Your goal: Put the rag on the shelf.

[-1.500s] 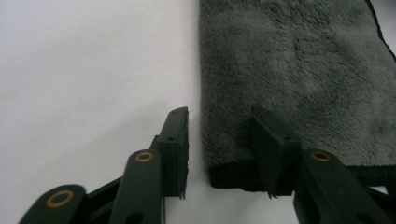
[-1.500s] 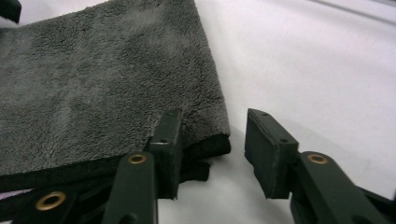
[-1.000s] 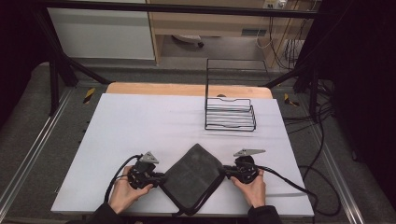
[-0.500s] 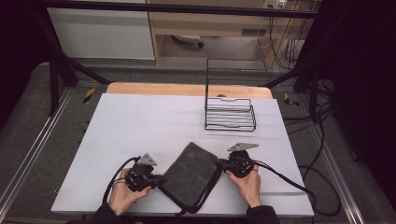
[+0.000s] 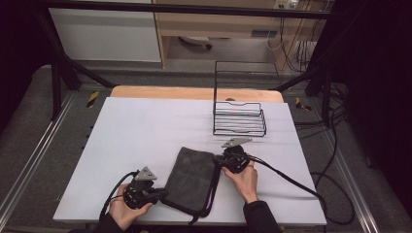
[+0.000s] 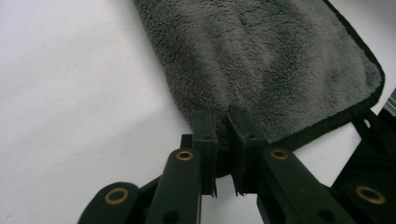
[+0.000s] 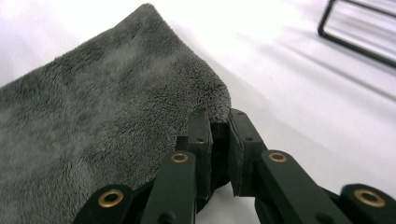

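White counter (image 5: 145,126) w/ a wooden strip along its far edge, dark floor and cables around it: a person works at the bottom of the frame w/ a handheld tool in each hand. Grey fleece cloth (image 5: 190,179), folded w/ a dark stitched border, lies lower centre of the high view, tilted so one end points to the upper right. Left tool (image 5: 158,194), lower left of centre, grips the cloth's near-left edge; in the left tool's own view the fabric (image 6: 261,60) runs up and away from the jaws, which are pressed close together on its edge after just closing in. Right tool (image 5: 219,162), just right of centre, bites the cloth's upper-right corner; in its own view the fleece (image 7: 93,121) fills the left side and the corner sits between the nearly closed jaws, which have also just been closing. Left hand (image 5: 124,211) and right hand (image 5: 245,182) come in from the bottom edge, cables trailing from both tools. Black wire rack (image 5: 239,119) stands upper right of centre on the counter, well apart from the cloth.
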A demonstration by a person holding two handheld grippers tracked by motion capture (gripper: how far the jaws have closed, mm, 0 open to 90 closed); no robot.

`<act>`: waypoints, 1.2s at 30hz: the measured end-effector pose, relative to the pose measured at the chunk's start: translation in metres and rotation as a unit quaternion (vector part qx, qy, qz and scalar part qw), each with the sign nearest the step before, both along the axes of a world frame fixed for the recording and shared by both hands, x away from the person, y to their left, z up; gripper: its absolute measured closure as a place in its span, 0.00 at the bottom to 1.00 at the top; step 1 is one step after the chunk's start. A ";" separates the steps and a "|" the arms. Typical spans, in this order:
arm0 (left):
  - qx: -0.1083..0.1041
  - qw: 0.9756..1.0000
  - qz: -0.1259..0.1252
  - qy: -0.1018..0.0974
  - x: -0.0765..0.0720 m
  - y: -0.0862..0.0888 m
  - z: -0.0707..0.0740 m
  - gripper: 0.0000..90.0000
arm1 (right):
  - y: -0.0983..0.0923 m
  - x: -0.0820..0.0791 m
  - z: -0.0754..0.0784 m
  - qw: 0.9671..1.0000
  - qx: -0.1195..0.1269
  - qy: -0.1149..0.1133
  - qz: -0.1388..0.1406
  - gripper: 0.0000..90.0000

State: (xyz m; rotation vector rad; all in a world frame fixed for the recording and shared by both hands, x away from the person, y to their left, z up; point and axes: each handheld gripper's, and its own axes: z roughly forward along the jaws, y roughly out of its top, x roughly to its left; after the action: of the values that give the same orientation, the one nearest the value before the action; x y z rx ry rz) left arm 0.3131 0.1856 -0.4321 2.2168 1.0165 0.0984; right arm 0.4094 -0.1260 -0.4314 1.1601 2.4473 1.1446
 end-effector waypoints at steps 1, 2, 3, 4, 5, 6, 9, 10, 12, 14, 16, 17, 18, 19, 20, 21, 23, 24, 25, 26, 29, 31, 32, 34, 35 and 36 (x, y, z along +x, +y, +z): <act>0.000 1.000 0.001 -0.001 -0.001 0.000 0.000 0.91 | 0.004 0.004 0.002 1.000 0.001 -0.002 0.004 0.90; 0.001 1.000 0.003 -0.003 -0.002 -0.001 0.000 0.91 | 0.004 0.004 0.002 1.000 0.001 -0.002 0.004 0.90; 0.001 1.000 0.005 -0.004 -0.004 -0.001 0.000 0.91 | 0.006 0.006 0.002 1.000 -0.001 -0.004 0.007 0.90; 0.000 1.000 0.008 -0.005 -0.005 -0.001 -0.001 0.91 | 0.008 0.008 0.002 1.000 -0.003 -0.005 0.010 0.91; -0.001 1.000 0.009 -0.006 -0.006 -0.002 -0.001 0.91 | 0.010 0.010 0.001 1.000 -0.002 -0.006 0.010 0.91; -0.001 1.000 0.010 -0.005 -0.007 -0.001 -0.001 0.91 | 0.013 0.013 0.000 1.000 -0.001 -0.009 0.015 0.91; -0.006 1.000 0.021 -0.002 -0.009 -0.001 -0.001 0.91 | 0.016 0.016 0.000 1.000 0.004 -0.011 0.019 0.91; -0.007 1.000 0.025 0.000 -0.010 -0.002 -0.001 0.91 | 0.017 0.017 -0.001 1.000 0.005 -0.012 0.022 0.91; -0.007 1.000 0.030 0.000 -0.012 -0.002 -0.001 0.91 | 0.019 0.019 -0.001 1.000 0.008 -0.012 0.025 0.91; -0.005 0.999 0.034 0.001 -0.015 -0.002 -0.001 0.91 | 0.023 0.021 -0.002 0.999 0.006 -0.018 0.033 0.91; -0.005 0.999 0.035 0.002 -0.017 -0.002 -0.001 0.91 | 0.026 0.023 -0.002 0.999 0.004 -0.023 0.039 0.91; -0.006 0.999 0.038 0.003 -0.017 -0.002 -0.001 0.91 | 0.027 0.024 -0.002 0.999 0.006 -0.025 0.040 0.91; -0.007 0.999 0.039 0.003 -0.018 -0.002 -0.001 0.91 | 0.028 0.024 -0.003 0.999 0.007 -0.025 0.042 0.90; -0.004 0.999 0.039 0.002 -0.018 -0.002 -0.001 0.91 | 0.028 0.025 -0.004 0.999 0.007 -0.025 0.043 0.90; -0.005 0.999 0.038 0.001 -0.018 -0.002 -0.001 0.91 | 0.029 0.026 -0.005 0.999 0.007 -0.027 0.046 0.90; -0.007 0.999 0.038 0.002 -0.018 -0.002 -0.001 0.91 | 0.029 0.027 -0.006 0.999 0.008 -0.027 0.046 0.90; -0.010 0.999 0.038 0.005 -0.018 -0.002 -0.001 0.91 | 0.030 0.028 -0.007 0.998 0.010 -0.027 0.048 0.90; -0.011 0.999 0.038 0.006 -0.018 -0.002 -0.001 0.91 | 0.030 0.029 -0.008 0.998 0.012 -0.026 0.048 0.90; -0.011 0.999 0.039 0.006 -0.018 -0.002 -0.001 0.91 | 0.031 0.029 -0.008 0.998 0.015 -0.025 0.046 0.91; -0.011 0.999 0.039 0.005 -0.018 -0.002 -0.001 0.91 | 0.031 0.030 -0.009 0.998 0.016 -0.026 0.047 0.90; -0.013 0.999 0.037 0.007 -0.018 -0.002 -0.002 0.90 | 0.031 0.030 -0.010 0.998 0.013 -0.028 0.049 0.90; -0.013 0.999 0.037 0.005 -0.018 -0.002 -0.002 0.89 | 0.031 0.030 -0.011 0.998 0.012 -0.029 0.049 0.90; -0.013 0.999 0.037 0.005 -0.018 -0.002 -0.002 0.88 | 0.031 0.030 -0.010 0.999 0.016 -0.029 0.043 0.87; -0.012 0.999 0.036 0.004 -0.017 -0.001 -0.001 0.86 | 0.030 0.029 -0.009 0.999 0.017 -0.031 0.041 0.85; -0.012 0.999 0.035 0.002 -0.016 0.000 0.000 0.83 | 0.029 0.029 -0.008 0.998 0.021 -0.037 0.037 0.82; -0.013 0.999 0.036 0.001 -0.016 0.001 0.000 0.79 | 0.028 0.028 -0.007 0.998 0.024 -0.041 0.034 0.79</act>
State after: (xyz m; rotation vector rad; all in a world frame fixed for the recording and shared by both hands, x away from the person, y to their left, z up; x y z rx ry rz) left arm 0.2971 0.1870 -0.4317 2.1572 1.0935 0.1143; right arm 0.4376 -0.0977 -0.4380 1.0275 2.4266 1.2508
